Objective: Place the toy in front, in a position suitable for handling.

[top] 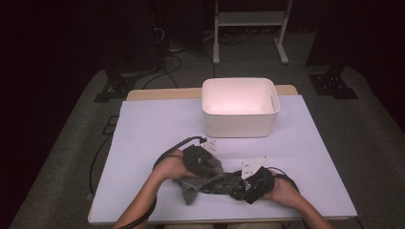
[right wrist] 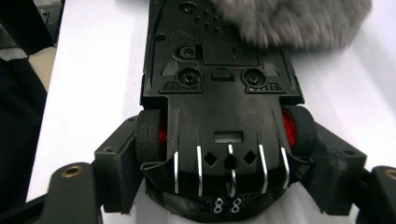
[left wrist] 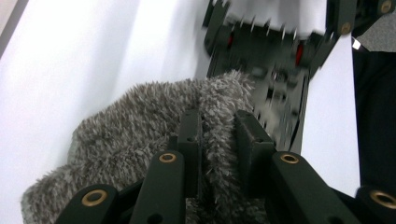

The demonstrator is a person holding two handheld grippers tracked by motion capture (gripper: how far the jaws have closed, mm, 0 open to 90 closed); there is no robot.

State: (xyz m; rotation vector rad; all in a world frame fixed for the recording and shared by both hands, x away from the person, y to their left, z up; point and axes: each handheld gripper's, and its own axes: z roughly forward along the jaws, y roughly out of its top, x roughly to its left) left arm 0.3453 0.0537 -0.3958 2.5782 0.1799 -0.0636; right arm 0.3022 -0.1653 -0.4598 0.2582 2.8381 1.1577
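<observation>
Black jaws pinch a grey fluffy cloth (left wrist: 154, 121); others clamp a toy car (right wrist: 219, 93) on the white table (top: 153, 124).

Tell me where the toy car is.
High view: the toy car lies near the table's front edge, underside up, between the right gripper's fingers, with the grey fluffy cloth at its left.

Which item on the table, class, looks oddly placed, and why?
The black toy car is upside down: its underside faces up, and the right hand-held gripper clamps it across the red-hubbed wheels. A grey fluffy cloth, pinched in the left hand-held gripper, lies over its far end. The white bin stands upright.
</observation>
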